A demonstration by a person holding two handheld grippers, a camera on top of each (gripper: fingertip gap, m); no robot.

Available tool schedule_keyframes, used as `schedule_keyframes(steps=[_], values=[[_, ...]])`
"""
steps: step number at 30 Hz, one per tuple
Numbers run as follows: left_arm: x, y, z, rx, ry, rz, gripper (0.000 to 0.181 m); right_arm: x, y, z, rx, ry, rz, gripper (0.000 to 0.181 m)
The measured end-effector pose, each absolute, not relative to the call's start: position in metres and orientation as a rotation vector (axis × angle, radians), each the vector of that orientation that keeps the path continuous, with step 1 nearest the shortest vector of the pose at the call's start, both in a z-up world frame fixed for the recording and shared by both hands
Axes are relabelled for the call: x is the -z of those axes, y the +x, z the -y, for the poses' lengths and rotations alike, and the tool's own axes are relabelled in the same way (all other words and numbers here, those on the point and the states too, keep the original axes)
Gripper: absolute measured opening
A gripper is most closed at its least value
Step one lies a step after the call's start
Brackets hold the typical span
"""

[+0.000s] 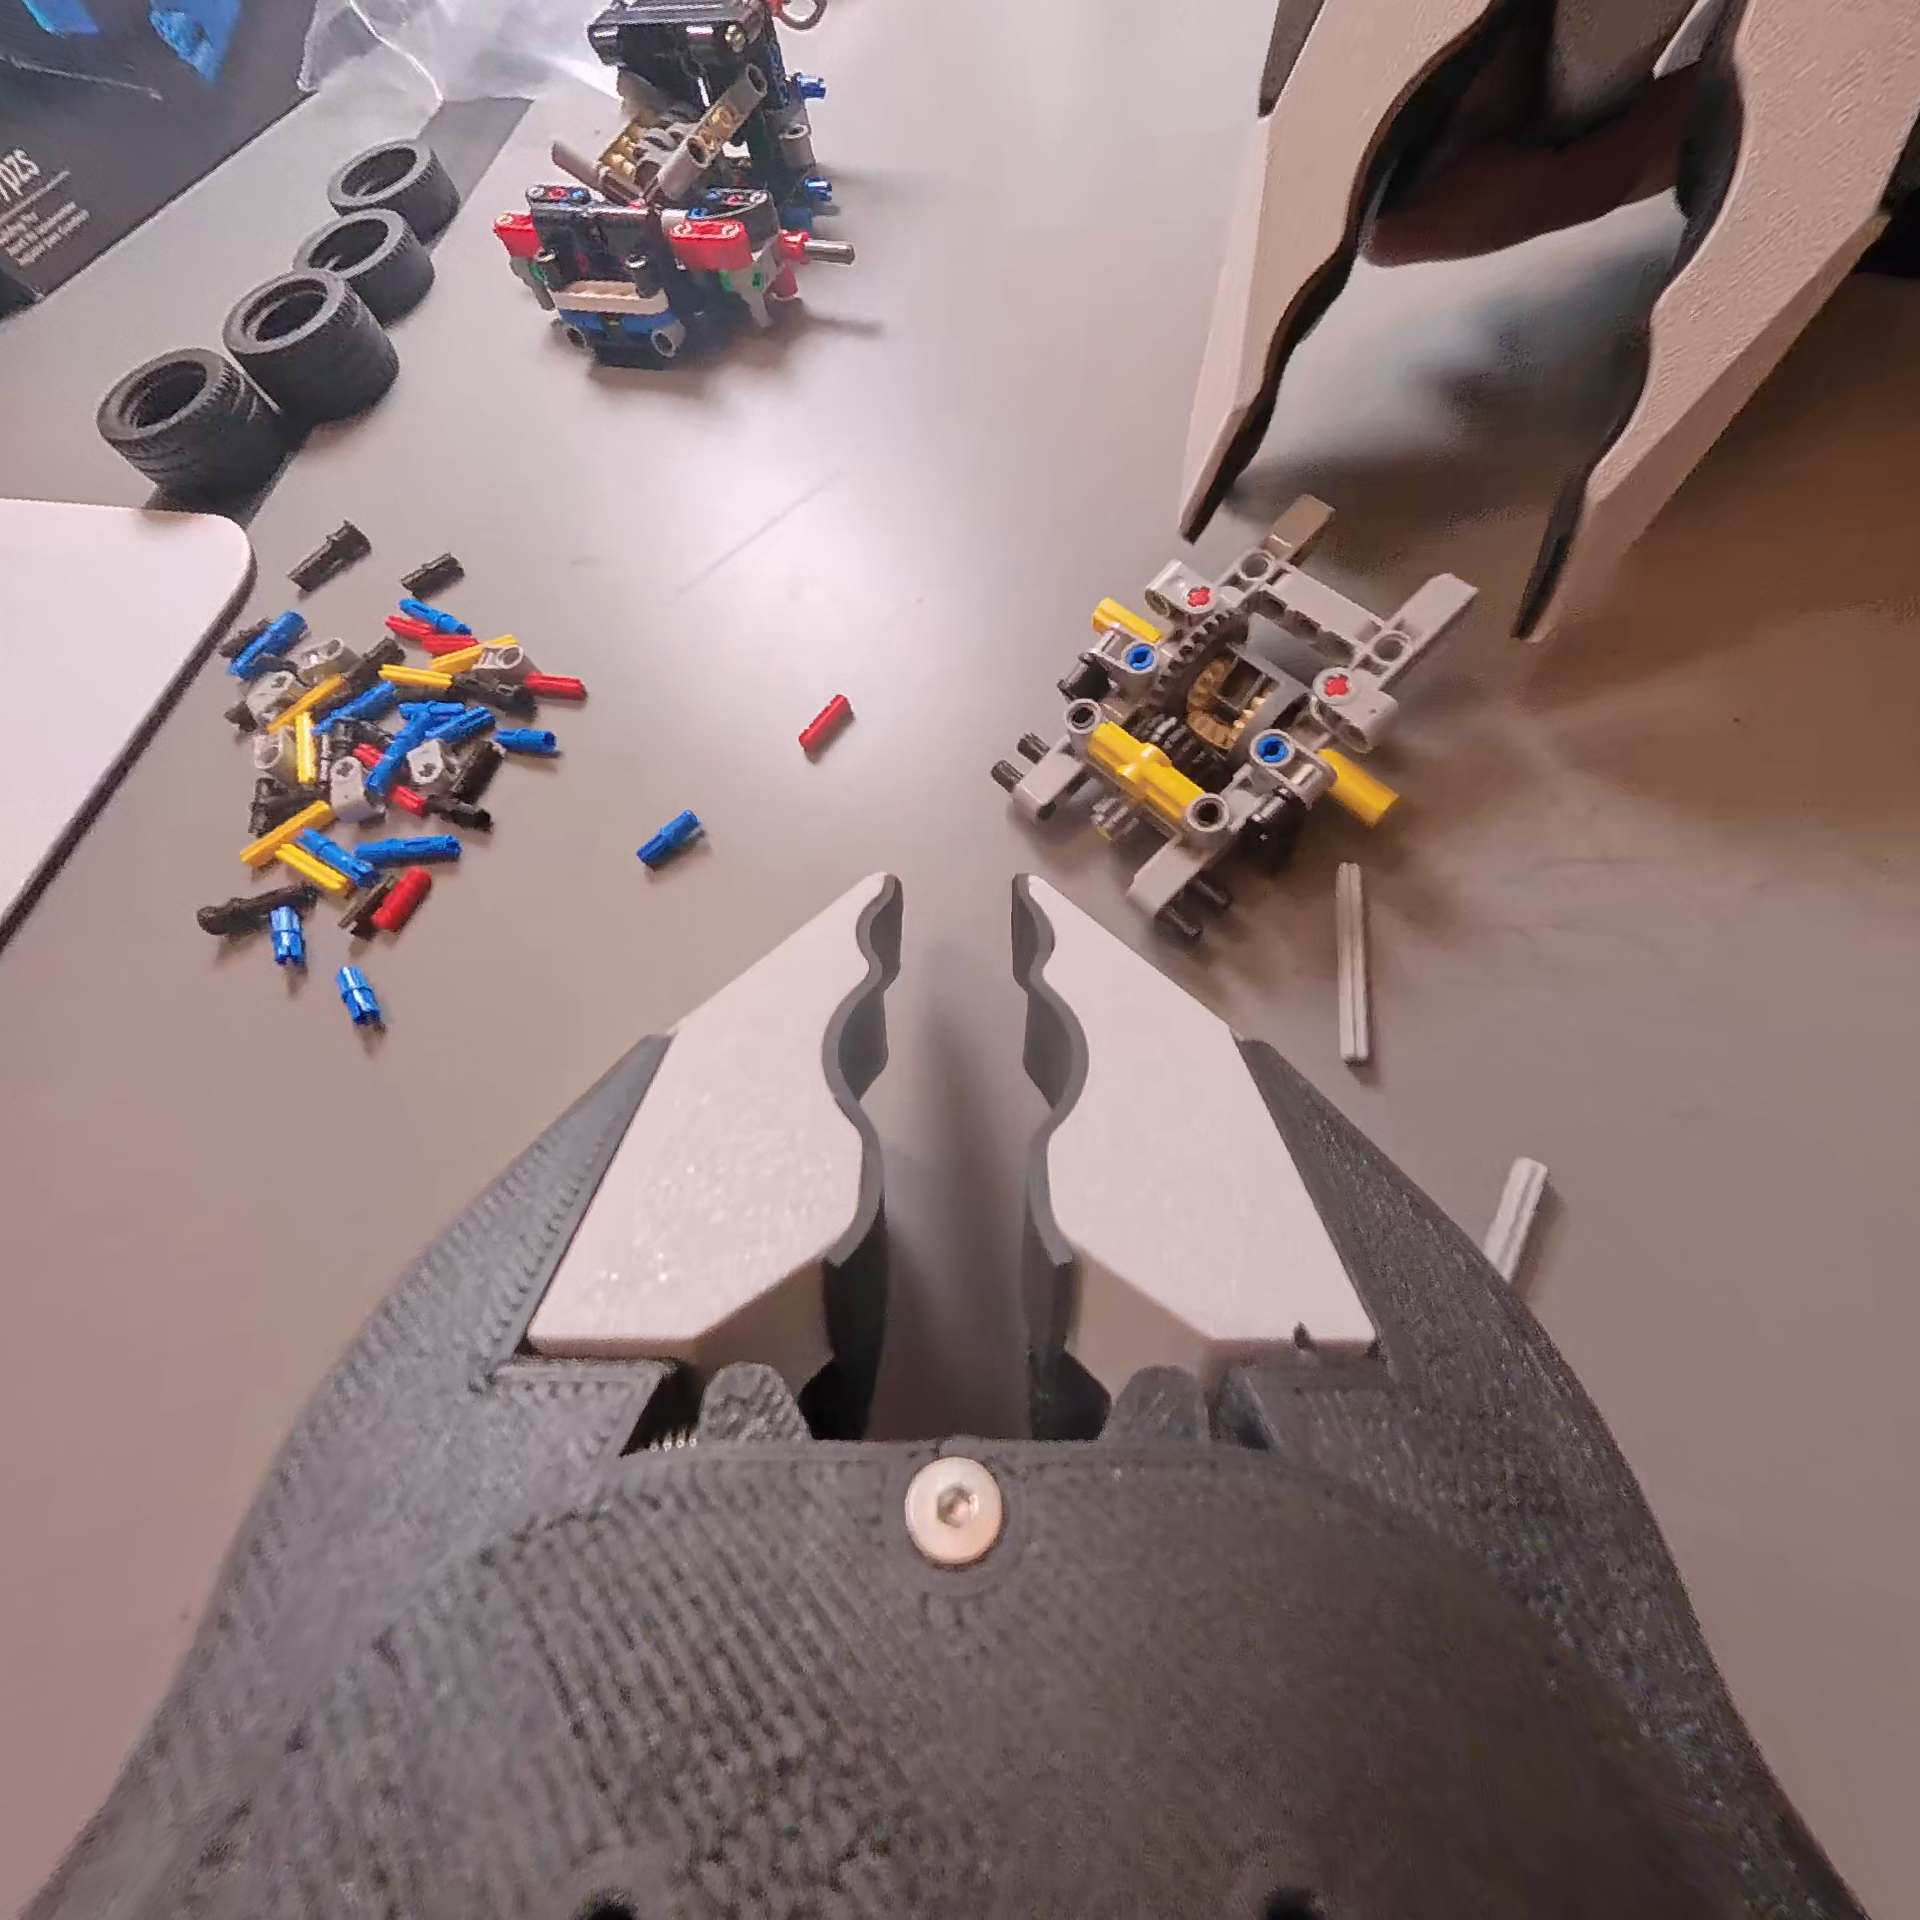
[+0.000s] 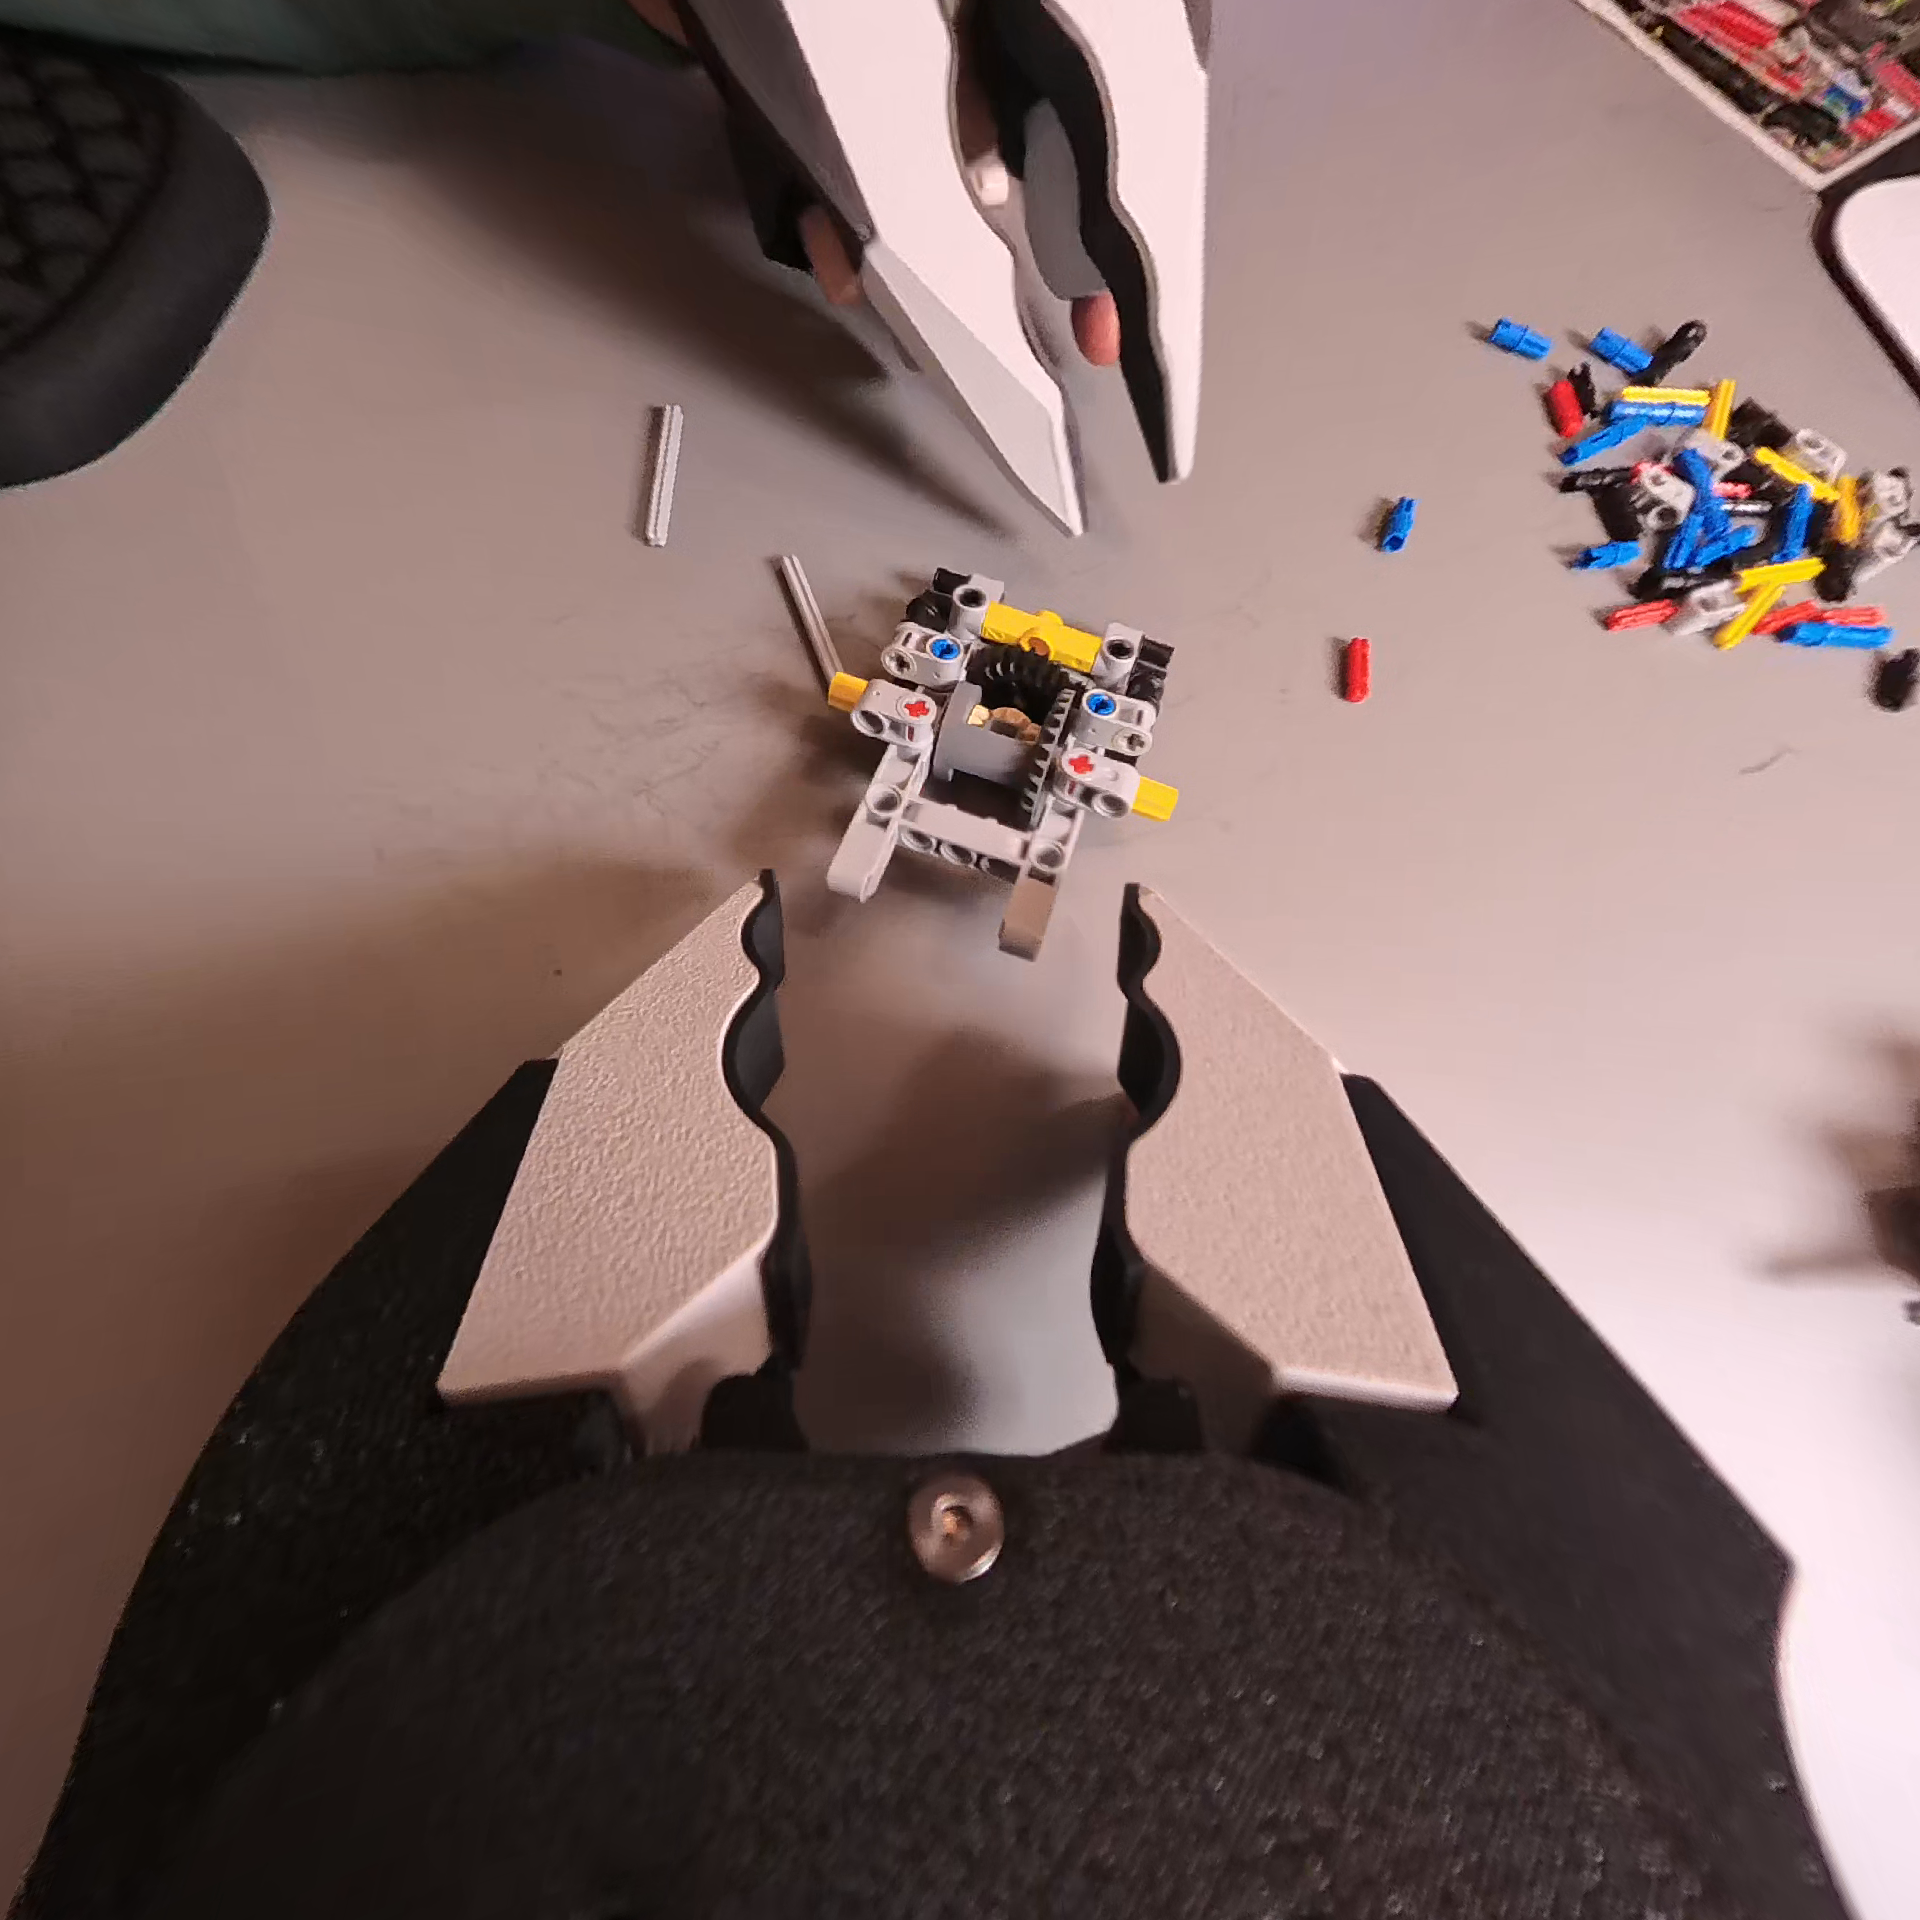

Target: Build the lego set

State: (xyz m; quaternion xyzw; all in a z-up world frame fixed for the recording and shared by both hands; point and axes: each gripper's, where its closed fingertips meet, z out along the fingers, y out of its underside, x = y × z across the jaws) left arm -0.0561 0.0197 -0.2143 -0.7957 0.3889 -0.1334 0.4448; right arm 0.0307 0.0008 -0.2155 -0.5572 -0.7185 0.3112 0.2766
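Note:
A small grey and yellow gear assembly (image 1: 1226, 727) lies on the grey table; it also shows in the right wrist view (image 2: 1003, 743). My left gripper (image 1: 956, 894) is open and empty, just left of and before the assembly. My right gripper (image 2: 948, 899) is open and empty, its tips just short of the assembly's near end; it hangs over the assembly in the left wrist view (image 1: 1361, 577). A larger black, red and blue assembly (image 1: 665, 208) stands farther back. A pile of small pins and connectors (image 1: 364, 748) lies to the left.
Several black tyres (image 1: 281, 343) stand in a row at the back left. Loose grey axles (image 1: 1351, 961) (image 2: 663, 473), a red pin (image 1: 826, 722) and a blue pin (image 1: 670, 836) lie around. A white tray corner (image 1: 94, 644) and a dark booklet (image 1: 125, 156) are at left. There is about 10 cm between the tips of the two grippers.

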Motion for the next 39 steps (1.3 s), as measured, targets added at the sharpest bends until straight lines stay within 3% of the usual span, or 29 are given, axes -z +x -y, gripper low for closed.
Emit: schedule_keyframes(steps=[8, 17, 32, 39], values=[[0.21, -0.04, 0.023, 0.511, -1.979, -1.003, 0.018, 0.216, 0.028, -0.005, -0.79, -1.518, 1.881, 0.049], [0.226, -0.02, 0.047, 0.501, -2.044, -1.137, 0.016, 0.217, 0.036, -0.027, -0.73, -1.532, 1.851, 0.045], [0.22, -0.024, 0.044, 0.488, -1.989, -1.129, 0.002, 0.211, 0.024, -0.017, -0.79, -1.382, 1.872, 0.066], [0.212, -0.029, 0.04, 0.555, -1.956, -1.055, 0.002, 0.221, 0.019, -0.023, -0.758, -1.324, 1.954, 0.044]])
